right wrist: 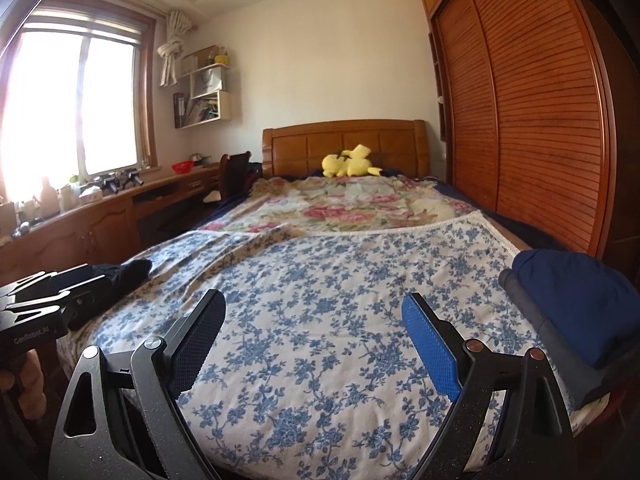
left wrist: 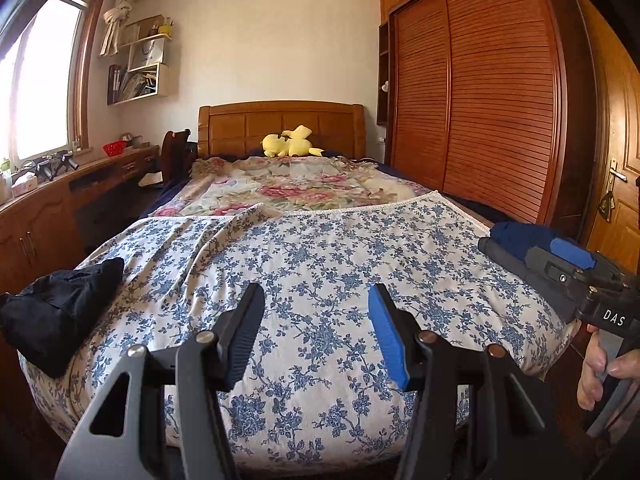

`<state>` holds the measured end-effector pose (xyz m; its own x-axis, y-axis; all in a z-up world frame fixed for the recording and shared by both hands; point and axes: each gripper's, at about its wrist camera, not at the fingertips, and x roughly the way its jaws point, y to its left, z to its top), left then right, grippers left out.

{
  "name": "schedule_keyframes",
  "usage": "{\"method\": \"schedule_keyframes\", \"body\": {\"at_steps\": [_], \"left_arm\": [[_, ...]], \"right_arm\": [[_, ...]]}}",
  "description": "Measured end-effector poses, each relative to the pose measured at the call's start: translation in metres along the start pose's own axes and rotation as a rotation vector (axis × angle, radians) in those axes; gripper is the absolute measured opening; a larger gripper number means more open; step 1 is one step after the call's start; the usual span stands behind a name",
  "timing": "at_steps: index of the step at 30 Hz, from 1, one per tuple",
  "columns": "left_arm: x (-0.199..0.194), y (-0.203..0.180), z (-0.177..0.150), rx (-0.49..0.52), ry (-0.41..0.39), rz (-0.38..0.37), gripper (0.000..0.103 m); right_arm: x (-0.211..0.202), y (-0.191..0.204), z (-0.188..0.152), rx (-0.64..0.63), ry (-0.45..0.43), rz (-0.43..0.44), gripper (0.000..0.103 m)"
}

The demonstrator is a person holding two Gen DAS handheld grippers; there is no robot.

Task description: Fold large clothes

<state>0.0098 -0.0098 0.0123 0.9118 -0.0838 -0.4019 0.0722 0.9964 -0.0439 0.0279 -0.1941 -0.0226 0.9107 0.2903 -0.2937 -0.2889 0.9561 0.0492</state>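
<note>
Sunlit bedroom, with a blue-flowered bedspread (left wrist: 320, 280) as the work surface. At nine o'clock in the left wrist view lies a crumpled black garment (left wrist: 60, 312) — soft, light and floppy by the look of it, best pinched at an edge or corner. At three o'clock sits a folded navy stack (right wrist: 580, 304). Both the left gripper (left wrist: 316, 336) and right gripper (right wrist: 312, 344) hover level over the foot of the bed, jaws spread wide — holding nothing.
</note>
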Motion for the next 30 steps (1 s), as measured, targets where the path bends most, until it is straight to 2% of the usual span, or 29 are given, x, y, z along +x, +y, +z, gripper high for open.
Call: {"method": "schedule_keyframes", "body": {"at_steps": [30], "left_arm": [[-0.0058,-0.0004,0.0006,-0.004,-0.014,0.004,0.053]], "right_arm": [[0.0009,0.0047,-0.003,0.001,0.007,0.019,0.091]]}}
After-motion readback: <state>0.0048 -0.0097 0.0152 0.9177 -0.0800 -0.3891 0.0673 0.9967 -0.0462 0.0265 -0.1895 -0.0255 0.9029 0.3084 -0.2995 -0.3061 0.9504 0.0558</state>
